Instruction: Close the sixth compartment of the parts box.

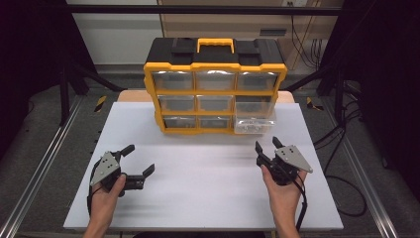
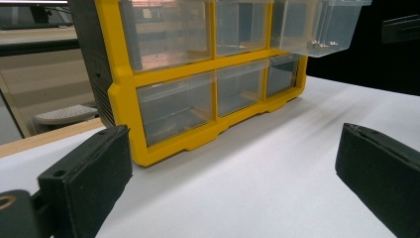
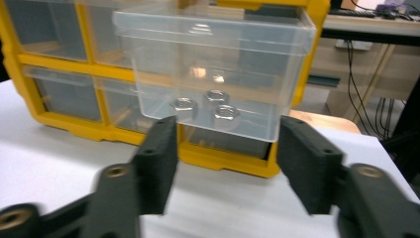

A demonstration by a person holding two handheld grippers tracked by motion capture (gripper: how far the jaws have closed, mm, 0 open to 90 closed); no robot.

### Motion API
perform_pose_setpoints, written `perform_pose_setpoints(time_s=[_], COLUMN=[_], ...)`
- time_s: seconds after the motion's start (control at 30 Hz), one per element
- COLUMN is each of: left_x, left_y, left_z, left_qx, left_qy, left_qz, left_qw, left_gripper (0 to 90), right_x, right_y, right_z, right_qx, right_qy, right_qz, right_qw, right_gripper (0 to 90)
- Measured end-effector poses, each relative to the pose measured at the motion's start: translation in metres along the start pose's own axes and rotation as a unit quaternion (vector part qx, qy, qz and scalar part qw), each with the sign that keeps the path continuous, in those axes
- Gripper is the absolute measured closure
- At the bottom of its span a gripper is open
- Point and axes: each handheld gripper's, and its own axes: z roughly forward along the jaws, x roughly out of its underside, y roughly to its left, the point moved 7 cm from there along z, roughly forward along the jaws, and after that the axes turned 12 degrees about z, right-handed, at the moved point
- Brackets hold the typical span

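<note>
High view: white tabletop (image 1: 208, 178) (grey floor (image 1: 44, 134) around) bears organizer (image 1: 215, 87).

Glossy yellow-and-black plastic frames the organiser (image 1: 215, 64); its pulled-out drawer (image 3: 213, 74) is clear, smooth plastic holding shiny metal nuts (image 3: 215, 105). The white surface (image 1: 208, 183) looks matt and smooth, while the right tongs (image 3: 225, 163) carry matt black, slightly grainy pads.

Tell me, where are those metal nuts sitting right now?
The nuts lie in the clear drawer pulled out of the yellow organizer's right column, straight ahead of the right gripper.
</note>
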Motion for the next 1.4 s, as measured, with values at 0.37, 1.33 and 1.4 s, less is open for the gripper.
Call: perform_pose_setpoints(time_s=[0.37, 1.33, 1.4], left_x=[-0.001, -0.002, -0.001], left_y=[0.001, 0.001, 0.001], left_z=[-0.001, 0.000, 0.000], left_qx=[0.000, 0.000, 0.000], left_qy=[-0.005, -0.005, -0.003], left_qz=[-0.004, 0.001, 0.003], left_qw=[1.0000, 1.0000, 1.0000], left_gripper=[1.1, 1.1, 1.1], right_x=[0.006, 0.002, 0.001], right_y=[0.013, 0.014, 0.012], right_z=[0.004, 0.026, 0.027], right_qx=[-0.019, -0.022, -0.021], right_qy=[0.001, 0.009, 0.009], right_qz=[-0.043, -0.033, -0.029], right_qw=[0.9989, 0.9991, 0.9993], right_gripper=[78.7, 90.0, 90.0])
